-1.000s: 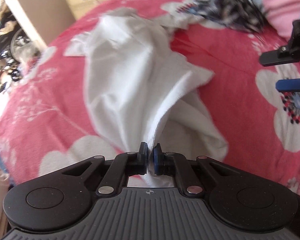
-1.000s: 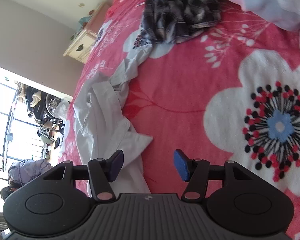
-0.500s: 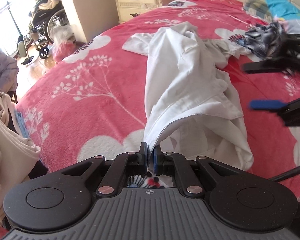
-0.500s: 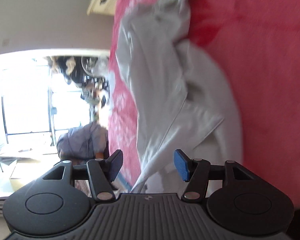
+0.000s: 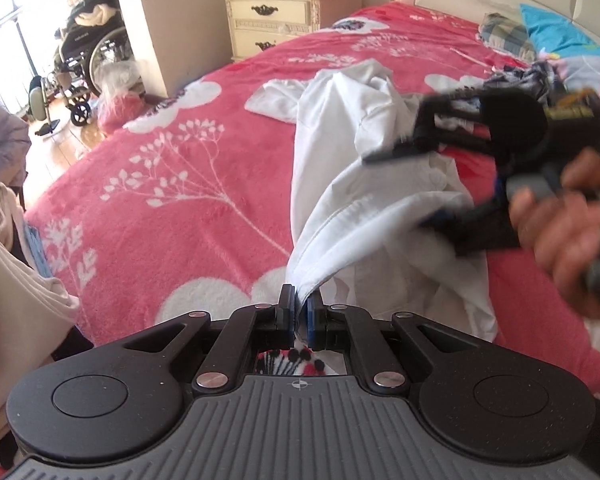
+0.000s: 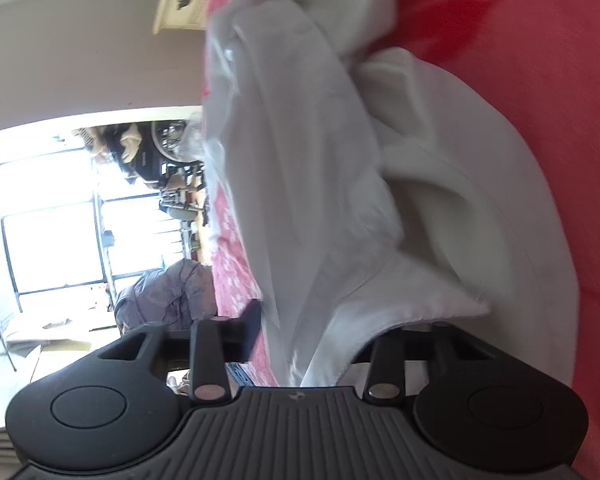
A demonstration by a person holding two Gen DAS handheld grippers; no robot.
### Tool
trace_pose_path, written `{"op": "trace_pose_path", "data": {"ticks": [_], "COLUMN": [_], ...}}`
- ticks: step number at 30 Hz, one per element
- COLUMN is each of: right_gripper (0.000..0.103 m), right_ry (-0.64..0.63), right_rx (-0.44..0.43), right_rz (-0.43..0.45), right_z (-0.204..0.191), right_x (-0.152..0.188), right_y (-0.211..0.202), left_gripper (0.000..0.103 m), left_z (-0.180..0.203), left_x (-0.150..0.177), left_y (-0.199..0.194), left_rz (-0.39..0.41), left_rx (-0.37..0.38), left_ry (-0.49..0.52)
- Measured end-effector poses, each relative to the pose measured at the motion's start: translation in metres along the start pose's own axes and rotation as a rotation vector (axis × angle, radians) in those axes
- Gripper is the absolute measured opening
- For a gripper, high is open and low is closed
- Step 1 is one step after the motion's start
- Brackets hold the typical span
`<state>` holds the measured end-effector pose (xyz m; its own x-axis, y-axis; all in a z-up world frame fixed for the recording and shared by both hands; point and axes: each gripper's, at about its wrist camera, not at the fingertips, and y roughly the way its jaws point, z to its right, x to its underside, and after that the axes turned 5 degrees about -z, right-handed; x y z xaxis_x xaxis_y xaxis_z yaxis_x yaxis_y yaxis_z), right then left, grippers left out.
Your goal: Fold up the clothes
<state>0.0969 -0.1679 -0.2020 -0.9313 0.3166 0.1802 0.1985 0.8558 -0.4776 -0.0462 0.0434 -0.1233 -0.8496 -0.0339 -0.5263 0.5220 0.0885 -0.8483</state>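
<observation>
A white garment (image 5: 340,152) lies crumpled on the pink flowered bedspread (image 5: 172,184). My left gripper (image 5: 299,314) is shut on its near edge and holds that edge lifted. My right gripper (image 5: 412,188) is open, turned on its side, with its fingers around a fold of the same garment; it is blurred. In the right wrist view the white garment (image 6: 332,184) fills the space between the spread fingers of my right gripper (image 6: 340,330); the right finger is hidden under cloth.
A dark plaid garment (image 5: 520,80) lies near the pillows at the far right. A cream nightstand (image 5: 288,20) stands beyond the bed. A wheelchair (image 5: 84,60) stands by the window at left. Beige cloth (image 5: 8,280) hangs at the near left.
My right gripper has swung in from the right and pushed its open fingers over a fold of the white garment. My left gripper stays shut on the edge and has lifted it.
</observation>
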Motion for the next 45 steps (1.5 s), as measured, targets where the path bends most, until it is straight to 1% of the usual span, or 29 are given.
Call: {"op": "trace_pose_path", "data": {"ticks": [1,4,6,7,8,10,14,17,19,22,24,27,30,32,35,36,39,41,42,43,45], "right_gripper": [0.018,0.01,0.009,0.009,0.009,0.009,0.009,0.009,0.009,0.009,0.009,0.009,0.009,0.009,0.009,0.009,0.009,0.009,0.009,0.009,0.009], "right_ry": [-0.025,-0.105,-0.147,-0.159,-0.166,-0.174,-0.186,-0.202,-0.218,-0.243,-0.241,-0.22,-0.215,-0.221,-0.229,-0.232,-0.25,-0.262,-0.265,-0.265,-0.26], "right_rx": [-0.004,-0.017,-0.036,-0.047,-0.06,-0.088,-0.152,-0.194,-0.208,-0.223,-0.238,-0.248,-0.246,-0.243,-0.236,-0.236,-0.238,-0.237,-0.236,-0.233,-0.224], "right_rz": [-0.004,-0.02,-0.034,-0.041,-0.048,-0.057,-0.044,-0.014,0.006,0.032,0.054,0.092,0.119,0.129,0.135,0.134,0.126,0.118,0.114,0.11,0.101], "right_z": [-0.005,-0.021,-0.032,-0.037,-0.041,-0.048,-0.063,-0.076,-0.083,-0.091,-0.094,-0.094,-0.088,-0.085,-0.08,-0.077,-0.075,-0.074,-0.073,-0.072,-0.069], "right_x": [-0.001,0.001,0.006,0.009,0.012,0.016,0.025,0.028,0.029,0.03,0.031,0.027,0.025,0.025,0.027,0.029,0.036,0.041,0.043,0.045,0.048], "right_y": [0.001,0.004,0.003,0.002,0.0,-0.005,-0.024,-0.045,-0.058,-0.075,-0.084,-0.093,-0.099,-0.1,-0.105,-0.107,-0.113,-0.114,-0.114,-0.114,-0.111], "left_gripper": [0.004,0.006,0.008,0.012,0.019,0.026,0.029,0.029,0.029,0.029,0.028,0.028,0.032,0.039,0.044,0.045,0.047,0.047,0.047,0.047,0.047], "left_z": [-0.001,-0.002,-0.002,-0.003,-0.005,-0.008,-0.008,-0.004,0.001,0.004,0.005,0.004,0.001,0.001,-0.004,-0.007,-0.021,-0.031,-0.037,-0.042,-0.048], "left_x": [0.001,0.004,0.005,0.005,0.005,0.005,0.01,0.017,0.022,0.027,0.028,0.029,0.033,0.037,0.047,0.05,0.053,0.049,0.045,0.04,0.024], "left_y": [0.002,0.012,0.02,0.025,0.031,0.041,0.054,0.058,0.057,0.048,0.04,0.023,0.002,-0.012,-0.027,-0.032,-0.045,-0.051,-0.052,-0.053,-0.05], "left_rz": [-0.005,-0.03,-0.058,-0.083,-0.109,-0.158,-0.196,-0.204,-0.193,-0.15,-0.12,-0.091,-0.072,-0.048,-0.049,-0.05,-0.061,-0.065,-0.062,-0.052,-0.02], "left_rx": [0.007,0.049,0.076,0.105,0.135,0.2,0.259,0.268,0.264,0.254,0.251,0.266,0.308,0.321,0.362,0.377,0.376,0.335,0.318,0.31,0.323], "left_ry": [0.003,0.009,0.006,-0.007,-0.021,-0.057,-0.108,-0.119,-0.103,-0.085,-0.084,-0.084,-0.061,-0.019,0.043,0.063,0.07,0.016,-0.032,-0.083,-0.158]}}
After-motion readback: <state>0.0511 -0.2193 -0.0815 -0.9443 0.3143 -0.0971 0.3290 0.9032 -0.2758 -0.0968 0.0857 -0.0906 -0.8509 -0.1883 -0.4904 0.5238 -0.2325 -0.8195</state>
